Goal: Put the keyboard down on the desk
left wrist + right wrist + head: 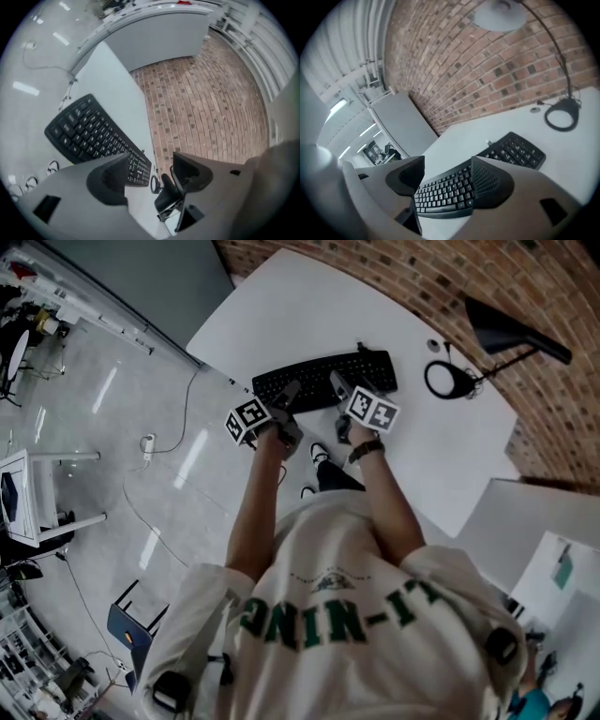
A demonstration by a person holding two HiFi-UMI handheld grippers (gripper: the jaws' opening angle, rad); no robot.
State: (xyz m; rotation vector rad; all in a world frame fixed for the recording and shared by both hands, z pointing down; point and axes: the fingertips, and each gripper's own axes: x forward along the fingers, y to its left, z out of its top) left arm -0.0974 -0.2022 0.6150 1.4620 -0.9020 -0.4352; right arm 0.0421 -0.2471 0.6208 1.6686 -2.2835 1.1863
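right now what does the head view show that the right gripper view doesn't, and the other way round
Only the head view: the person's arms, white shirt, the left gripper and a blue chair on the floor.
Only the right gripper view: a close look between the jaws of the right gripper, which stand apart and grip nothing, and ceiling lights.
Both: the black keyboard lying on the white desk, the lamp and the brick wall.
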